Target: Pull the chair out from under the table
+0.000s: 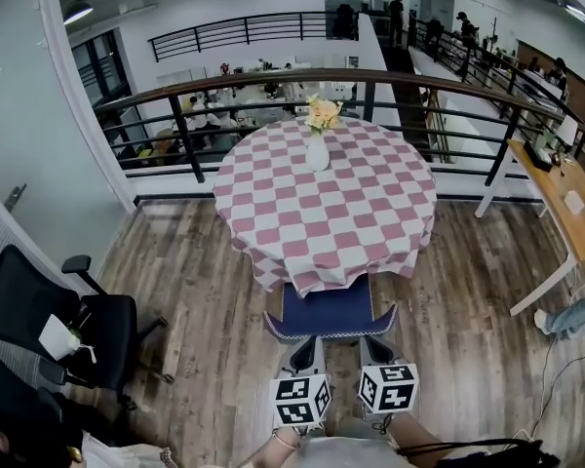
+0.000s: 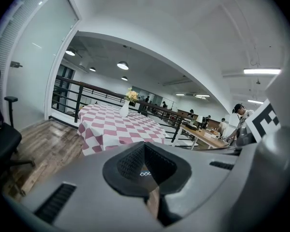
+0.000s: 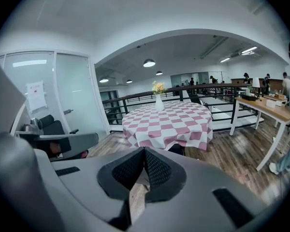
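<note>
A blue chair stands at the near side of the round table, which wears a pink and white checked cloth. The chair's seat front is tucked under the cloth. A white vase of flowers stands on the table top. My left gripper and right gripper sit side by side, tips at the patterned top edge of the chair back. In the left gripper view the jaws meet, with a bit of chair trim showing behind them. In the right gripper view the jaws are shut with only floor in the gap.
A black office chair stands at the left near a glass wall. A wooden desk runs along the right, with a person's foot beside it. A dark railing runs behind the table. Wooden floor surrounds the table.
</note>
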`<state>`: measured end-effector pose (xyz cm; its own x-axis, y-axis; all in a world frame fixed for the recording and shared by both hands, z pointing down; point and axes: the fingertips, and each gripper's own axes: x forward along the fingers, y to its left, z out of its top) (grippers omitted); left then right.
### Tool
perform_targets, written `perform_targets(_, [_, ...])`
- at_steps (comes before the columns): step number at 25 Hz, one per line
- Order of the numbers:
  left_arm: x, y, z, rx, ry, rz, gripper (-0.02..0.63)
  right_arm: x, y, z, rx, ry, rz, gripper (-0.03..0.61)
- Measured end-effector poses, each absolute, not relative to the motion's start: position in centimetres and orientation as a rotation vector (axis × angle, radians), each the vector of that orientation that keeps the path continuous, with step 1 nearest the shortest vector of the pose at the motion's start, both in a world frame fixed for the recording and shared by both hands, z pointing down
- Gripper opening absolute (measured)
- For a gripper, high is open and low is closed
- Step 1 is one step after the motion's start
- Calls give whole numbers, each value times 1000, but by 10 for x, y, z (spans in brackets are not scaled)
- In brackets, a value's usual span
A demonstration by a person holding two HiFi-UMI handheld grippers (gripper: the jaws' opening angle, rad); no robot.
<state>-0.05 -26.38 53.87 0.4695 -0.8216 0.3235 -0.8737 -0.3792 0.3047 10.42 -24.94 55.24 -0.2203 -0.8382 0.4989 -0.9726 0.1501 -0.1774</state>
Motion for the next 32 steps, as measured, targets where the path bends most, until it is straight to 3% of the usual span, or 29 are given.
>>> perform_targets(16, [17,-266,543,2205,-1496,194,0,112,-262,560,1572,-2199,675,17])
perform_targets(32, [-13,-250,550,2080,-1642,180,0,94,-272,589,1301,-2229,659,21])
